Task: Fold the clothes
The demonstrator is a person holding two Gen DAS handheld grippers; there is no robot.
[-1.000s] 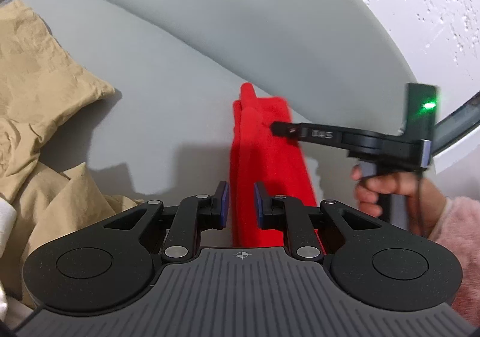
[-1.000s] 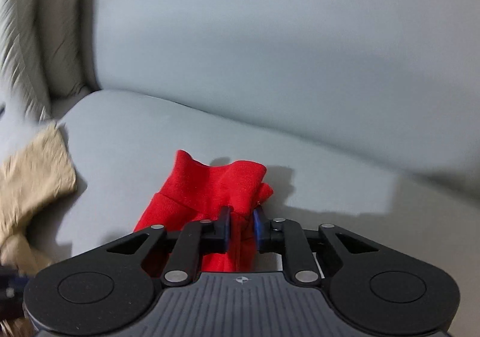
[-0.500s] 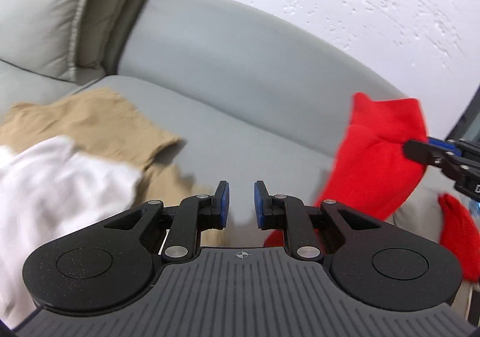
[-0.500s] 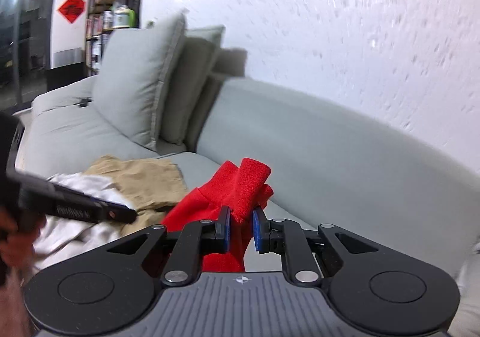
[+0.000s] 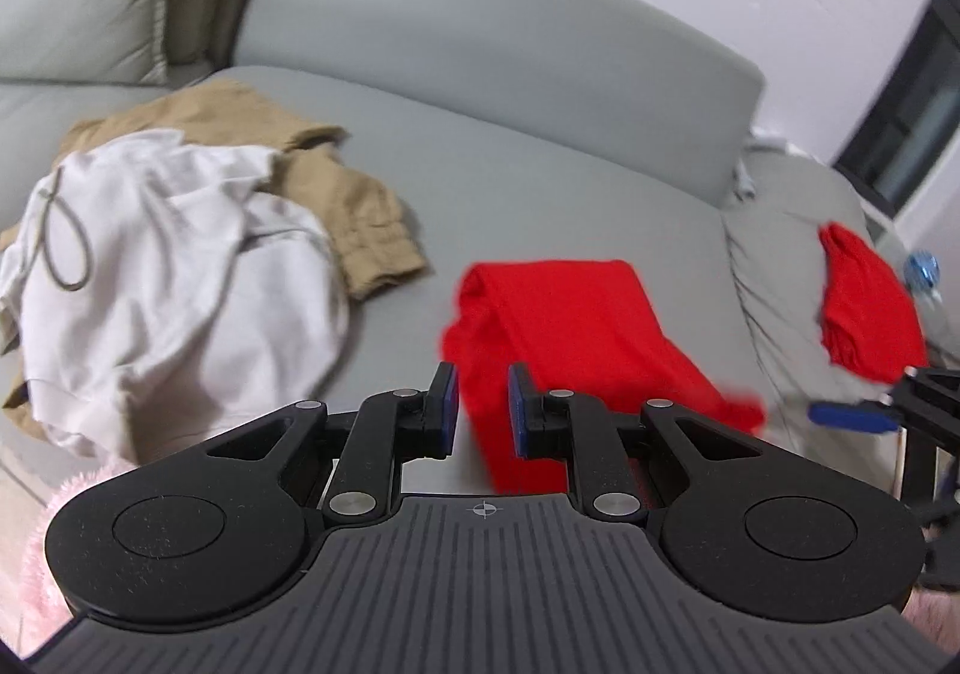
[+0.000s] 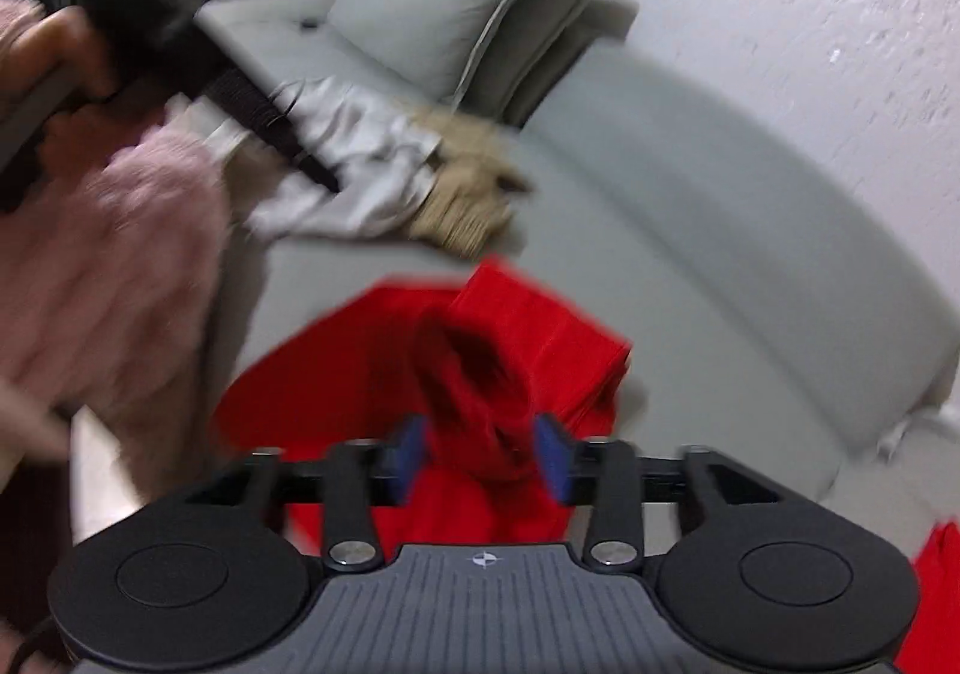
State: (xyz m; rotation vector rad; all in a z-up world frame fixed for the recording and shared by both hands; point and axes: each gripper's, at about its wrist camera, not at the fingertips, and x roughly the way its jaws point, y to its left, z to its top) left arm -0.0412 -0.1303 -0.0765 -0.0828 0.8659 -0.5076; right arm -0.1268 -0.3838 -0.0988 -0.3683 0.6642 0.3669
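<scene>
Red garment [image 5: 576, 338] folded on grey sofa seat [image 5: 540, 182], directly ahead of left hand-held gripper [image 5: 483, 410], long axis slanting from far left toward near right; pads apart, empty, fabric showing between them. White garment [image 5: 168, 278] and tan garment [image 5: 354, 206] heaped well left. From right wrist: right hand-held gripper [image 6: 480, 455] spread wide around bunched red cloth, nearer of the two; contact unclear, blurred.

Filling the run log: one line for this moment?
left gripper: open, empty | right gripper: open around red garment | sofa: white, tan clothes unfolded
</scene>
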